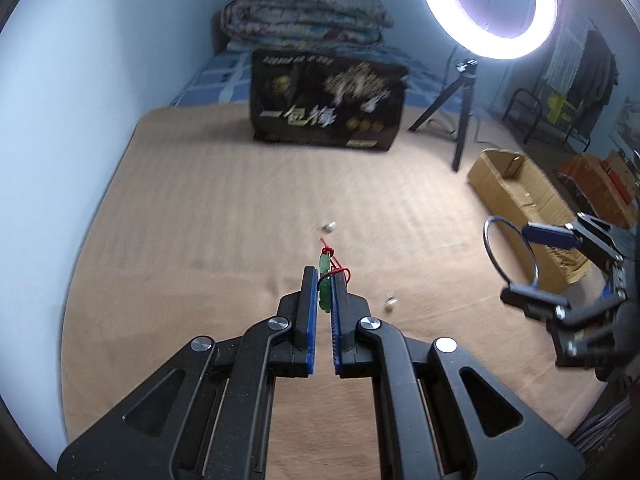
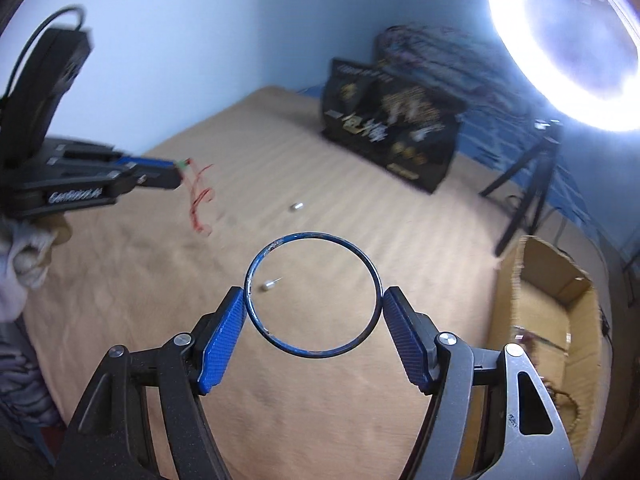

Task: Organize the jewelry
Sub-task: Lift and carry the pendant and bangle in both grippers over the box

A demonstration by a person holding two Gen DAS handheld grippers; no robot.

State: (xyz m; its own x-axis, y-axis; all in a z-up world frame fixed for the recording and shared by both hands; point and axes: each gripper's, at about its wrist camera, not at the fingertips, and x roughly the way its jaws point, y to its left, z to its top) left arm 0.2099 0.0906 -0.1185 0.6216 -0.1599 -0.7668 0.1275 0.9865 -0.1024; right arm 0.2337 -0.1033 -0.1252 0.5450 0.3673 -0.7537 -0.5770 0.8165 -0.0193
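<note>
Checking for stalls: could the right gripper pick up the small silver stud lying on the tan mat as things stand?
Probably not. The right gripper has its jaws clamped on the blue bangle, so they are occupied, though nothing blocks the way to the silver stud on the mat.

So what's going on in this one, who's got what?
A person is sorting jewelry on a tan bed cover with two handheld grippers. The left gripper is shut on a green pendant with a red cord. The right gripper holds a thin blue bangle across its width. Both pieces are held clear of the cover. Two small silvery pieces lie loose on it, and an open cardboard box sits to the right.
</note>
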